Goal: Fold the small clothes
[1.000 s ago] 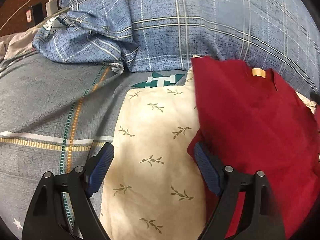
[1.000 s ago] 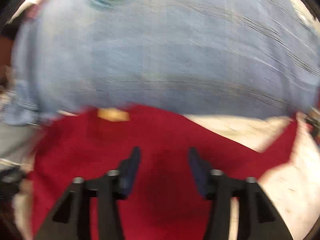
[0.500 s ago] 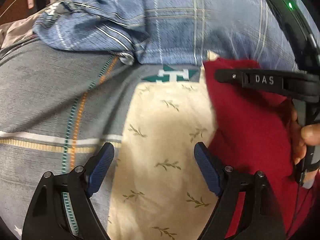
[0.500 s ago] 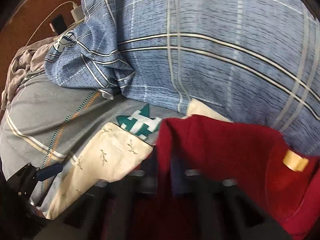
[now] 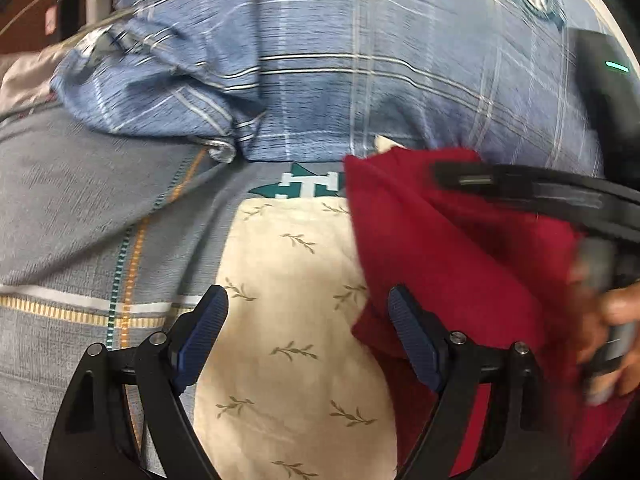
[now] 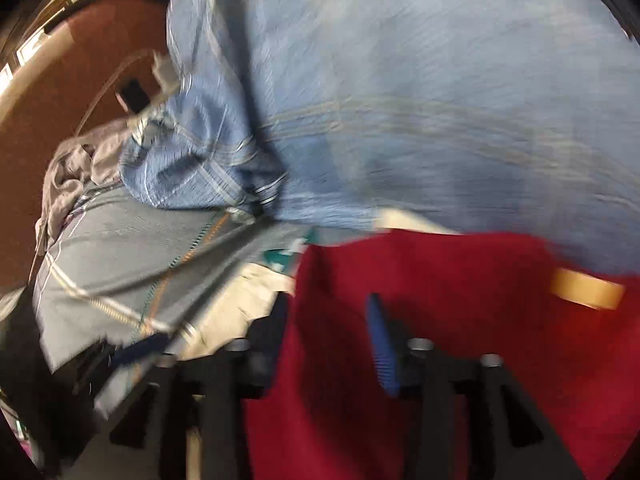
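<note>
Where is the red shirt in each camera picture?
Left wrist view: the red shirt fills the right side, lying over the cream leaf-print cloth.
Right wrist view: the red shirt fills the lower right, draped between the gripper's fingers.
Shared landmark: the green-and-white logo by the shirt's top left corner.

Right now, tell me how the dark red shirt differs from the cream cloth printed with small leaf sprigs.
The dark red shirt is plain, with a tan neck label; the cream leaf-sprig cloth is patterned. The shirt is bunched and folded over; the cloth lies spread flat. The shirt sits on top, covering the cloth's right side. Both lie on the grey striped bedsheet.
</note>
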Demonstrator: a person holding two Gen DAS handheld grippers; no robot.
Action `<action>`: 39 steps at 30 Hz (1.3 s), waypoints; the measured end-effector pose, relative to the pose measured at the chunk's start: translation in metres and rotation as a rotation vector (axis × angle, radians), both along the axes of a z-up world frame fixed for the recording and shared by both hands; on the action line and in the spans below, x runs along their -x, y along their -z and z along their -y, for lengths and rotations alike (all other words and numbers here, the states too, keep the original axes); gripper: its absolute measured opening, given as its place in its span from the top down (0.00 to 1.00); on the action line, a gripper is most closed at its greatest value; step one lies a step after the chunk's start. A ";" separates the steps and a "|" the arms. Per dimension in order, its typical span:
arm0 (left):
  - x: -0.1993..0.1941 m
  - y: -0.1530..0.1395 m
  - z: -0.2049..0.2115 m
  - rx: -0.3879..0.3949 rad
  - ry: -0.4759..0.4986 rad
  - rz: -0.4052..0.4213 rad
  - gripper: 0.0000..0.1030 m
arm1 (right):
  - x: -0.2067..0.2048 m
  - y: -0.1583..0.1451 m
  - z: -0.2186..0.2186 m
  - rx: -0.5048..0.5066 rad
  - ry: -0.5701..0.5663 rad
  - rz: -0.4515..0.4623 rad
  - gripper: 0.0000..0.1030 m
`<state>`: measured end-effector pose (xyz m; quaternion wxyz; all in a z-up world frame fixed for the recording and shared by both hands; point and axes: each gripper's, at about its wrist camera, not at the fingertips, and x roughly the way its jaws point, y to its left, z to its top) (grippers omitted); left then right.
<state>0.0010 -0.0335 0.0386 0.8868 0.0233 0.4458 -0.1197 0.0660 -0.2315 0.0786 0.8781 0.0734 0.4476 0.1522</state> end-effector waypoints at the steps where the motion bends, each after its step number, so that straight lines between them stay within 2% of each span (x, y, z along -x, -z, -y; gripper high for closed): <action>1: 0.001 0.001 0.002 -0.018 0.007 0.002 0.20 | 0.013 -0.008 0.015 0.036 0.025 0.023 0.40; 3: 0.001 0.006 0.007 -0.051 0.015 -0.008 0.20 | 0.041 -0.022 0.062 0.135 0.109 0.045 0.39; 5: 0.000 0.010 0.008 -0.047 0.008 -0.017 0.19 | 0.054 -0.025 0.102 0.186 0.193 0.033 0.39; 7: -0.002 0.011 0.008 -0.038 -0.002 -0.021 0.19 | 0.067 -0.024 0.154 0.218 0.318 -0.008 0.39; 10: -0.003 0.010 0.010 -0.043 -0.007 -0.012 0.19 | 0.083 -0.010 0.203 0.270 0.463 -0.071 0.38; 13: -0.003 0.009 0.012 -0.050 -0.006 -0.004 0.18 | 0.095 0.007 0.209 0.258 0.449 -0.106 0.38; 14: -0.003 0.009 0.012 -0.050 -0.006 -0.003 0.18 | 0.096 0.011 0.206 0.256 0.433 -0.109 0.43; 15: -0.003 0.009 0.012 -0.048 -0.007 -0.003 0.18 | 0.097 0.016 0.200 0.276 0.411 -0.115 0.57; 16: -0.004 0.010 0.011 -0.044 -0.009 -0.003 0.18 | 0.099 0.019 0.193 0.324 0.392 -0.109 0.73; 17: -0.004 0.010 0.011 -0.041 -0.009 -0.003 0.18 | 0.102 0.018 0.188 0.374 0.388 -0.082 0.96; 20: -0.004 0.008 0.008 -0.021 -0.025 0.006 0.18 | 0.103 0.002 0.175 0.464 0.386 -0.005 0.96; 24: -0.003 0.005 0.007 0.003 -0.032 0.027 0.18 | 0.097 -0.021 0.181 0.532 0.467 0.097 0.96; 26: -0.002 0.007 0.012 -0.010 -0.020 0.022 0.18 | 0.092 -0.017 0.188 0.531 0.495 0.068 0.96; 27: -0.001 0.008 0.013 -0.020 -0.018 0.024 0.18 | 0.087 -0.006 0.188 0.516 0.503 0.026 0.94; 30: 0.000 0.007 0.014 -0.027 -0.016 0.027 0.18 | 0.086 0.010 0.192 0.507 0.537 -0.057 0.82; 31: 0.001 0.006 0.013 -0.018 -0.020 0.025 0.19 | 0.092 0.005 0.193 0.487 0.565 -0.044 0.78; 33: 0.001 0.005 0.012 -0.002 -0.026 0.026 0.19 | 0.104 -0.014 0.190 0.449 0.609 0.016 0.62; 35: 0.002 0.006 0.014 -0.007 -0.021 0.021 0.19 | 0.108 -0.029 0.181 0.403 0.585 0.066 0.60; 36: 0.002 0.007 0.015 -0.014 -0.020 0.019 0.18 | 0.104 -0.037 0.169 0.358 0.525 0.090 0.59; 39: 0.003 0.009 0.017 -0.026 -0.021 0.023 0.18 | 0.082 -0.040 0.129 0.230 0.346 0.088 0.59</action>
